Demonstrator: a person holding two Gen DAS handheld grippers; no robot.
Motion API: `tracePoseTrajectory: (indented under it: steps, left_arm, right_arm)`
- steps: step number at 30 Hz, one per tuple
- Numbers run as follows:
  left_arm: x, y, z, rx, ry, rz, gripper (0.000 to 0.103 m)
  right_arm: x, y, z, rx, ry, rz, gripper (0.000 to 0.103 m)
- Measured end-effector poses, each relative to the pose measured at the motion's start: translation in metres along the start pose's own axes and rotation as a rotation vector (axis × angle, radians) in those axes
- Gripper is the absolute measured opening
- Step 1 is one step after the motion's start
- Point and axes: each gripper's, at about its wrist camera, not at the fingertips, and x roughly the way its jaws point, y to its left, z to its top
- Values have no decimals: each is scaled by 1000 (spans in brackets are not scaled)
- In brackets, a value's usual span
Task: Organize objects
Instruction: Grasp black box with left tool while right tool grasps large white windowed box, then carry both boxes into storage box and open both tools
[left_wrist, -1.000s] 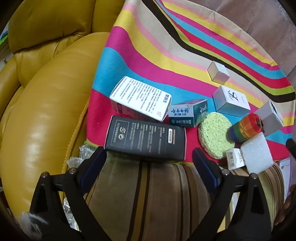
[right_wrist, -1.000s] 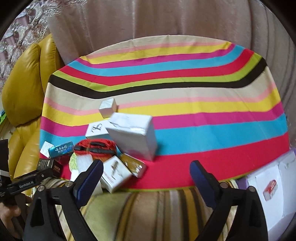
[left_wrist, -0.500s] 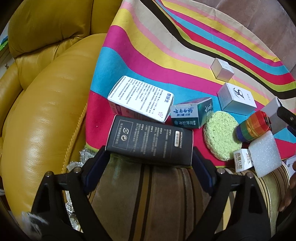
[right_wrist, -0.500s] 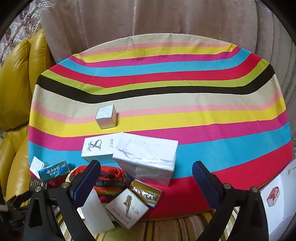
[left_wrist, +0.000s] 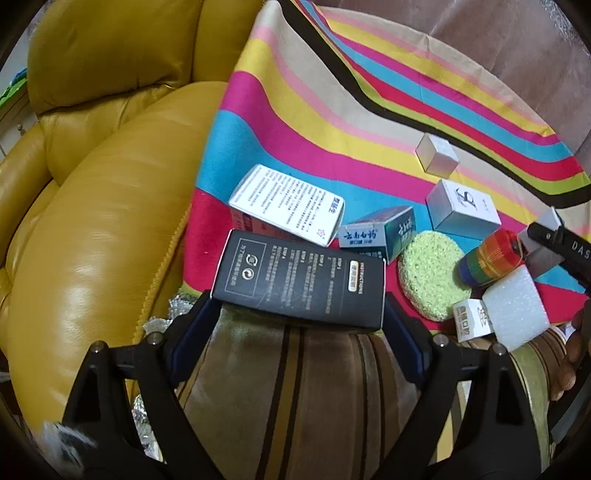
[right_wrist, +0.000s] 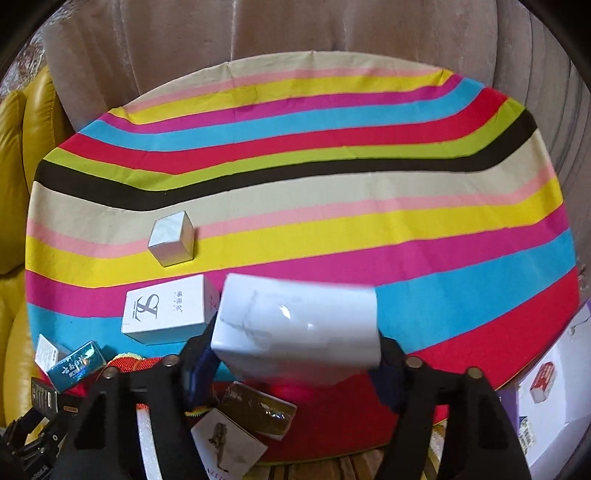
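Observation:
In the left wrist view my left gripper has its two fingers against the short ends of a flat black box at the near edge of the striped cloth. In the right wrist view my right gripper is shut on a large glossy white box held just above the cloth. A white box with small print, a teal box, a green sponge, a rainbow roll and a foam block lie to the right of the black box.
A yellow leather armchair borders the cloth on the left. A small silver cube and a white logo box sit mid-cloth. A card box and a gold packet lie under my right gripper. A white board lies far right.
My left gripper advanced and closed on the ends of the black box. My right gripper moved in over the large white box and shut on it.

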Motion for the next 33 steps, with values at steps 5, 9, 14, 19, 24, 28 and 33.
tracePoseTrajectory:
  steps: [5,9,14,19,24,28,33]
  left_arm:
    - [-15,2,-3,-17,-42,-1,88]
    - [-28,-3,-8,-12,-66,-7,88]
    - [-44,-12,-13,-2,-98,-12,88]
    - [-57,-29,-18,27,-133,-23,88]
    - [-69,-52,-23,60,-151,-61,88]
    - [-74,-79,-29,115,-148,-105,88]
    - [-80,-108,-35,173,-144,-144,88]
  right_arm:
    - [-8,-9,-5,8,-14,18,68]
    - [-20,-19,-12,19,-32,37,68]
    - [-39,-36,-23,31,-53,66,68]
    - [-63,-60,-33,78,-119,109,68]
    - [-76,-83,-45,117,-120,121,68]
    - [-86,-98,-53,126,-114,111,68]
    - [-96,-116,-68,109,-67,95,67]
